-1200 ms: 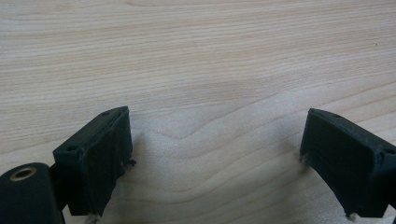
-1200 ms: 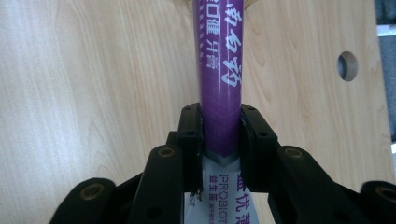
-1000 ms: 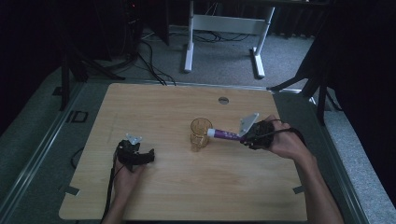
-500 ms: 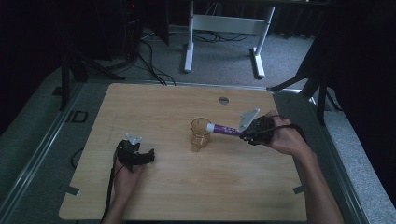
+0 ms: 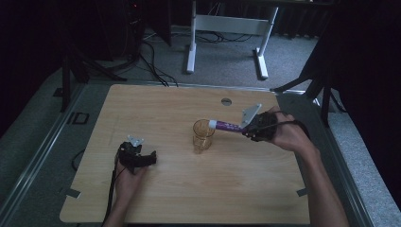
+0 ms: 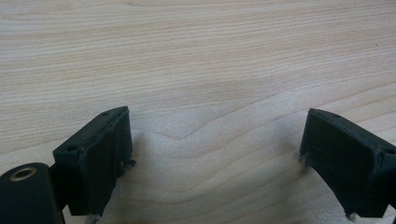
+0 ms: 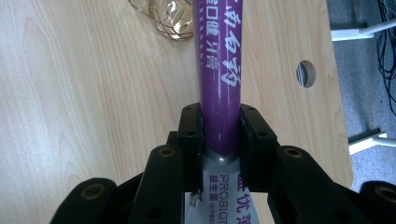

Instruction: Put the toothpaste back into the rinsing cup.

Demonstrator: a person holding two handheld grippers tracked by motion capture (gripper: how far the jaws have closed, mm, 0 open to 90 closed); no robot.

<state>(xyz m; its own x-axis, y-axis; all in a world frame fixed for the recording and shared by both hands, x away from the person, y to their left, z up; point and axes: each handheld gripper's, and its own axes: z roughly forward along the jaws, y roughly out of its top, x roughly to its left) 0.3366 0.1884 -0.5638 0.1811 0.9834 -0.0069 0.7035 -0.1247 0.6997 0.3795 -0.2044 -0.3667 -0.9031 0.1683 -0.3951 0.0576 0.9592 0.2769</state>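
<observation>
The purple tube (image 5: 228,126) is held above the table (image 5: 189,198), almost level, and its long axis runs from the right gripper (image 5: 253,128) toward the amber glass (image 5: 203,134). Its white cap end is at the rim of the glass, or just over it; I cannot tell if it has entered. In the right gripper view the tube (image 7: 219,70) passes straight forward between the two jaws, which are clenched on its rear part, and the glass (image 7: 163,16) lies ahead, slightly to one side. So I judge that the coming move depends on tilting the cap end down into the mouth. The right hand (image 5: 288,135) is much nearer. The left gripper (image 5: 137,156) rests well apart on the table, jaws spread and holding nothing.
</observation>
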